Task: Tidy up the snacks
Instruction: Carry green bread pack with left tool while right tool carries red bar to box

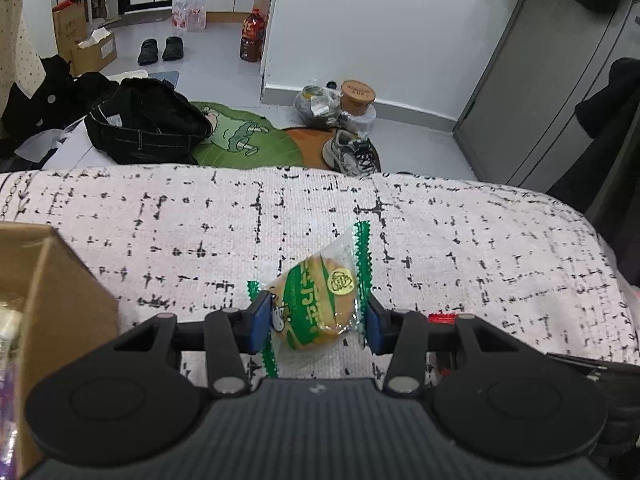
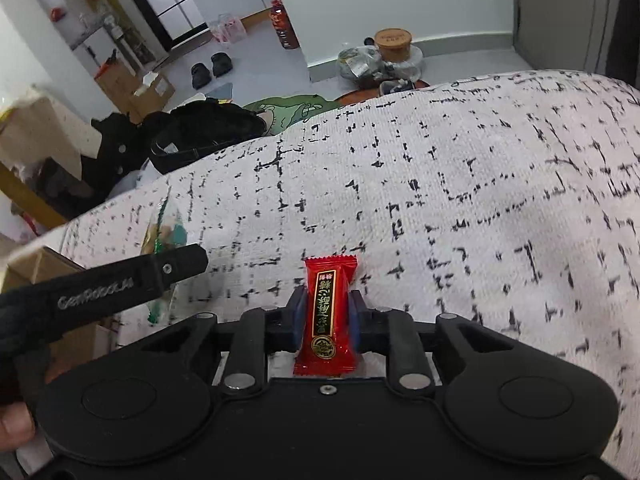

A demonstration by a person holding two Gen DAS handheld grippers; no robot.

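Note:
A round pastry in a clear-and-green wrapper sits between the blue pads of my left gripper, which is shut on it just above the white, black-flecked cloth. A red candy bar wrapper with gold print stands upright in my right gripper, shut on its sides. In the right wrist view the left gripper's black body reaches in from the left, with the green wrapper blurred beyond it. An open cardboard box stands at the left.
The box holds some wrapped items at its left edge. Beyond the cloth's far edge lie a black bag, a green mat, a sneaker and a grey cabinet. A hand grips at lower left.

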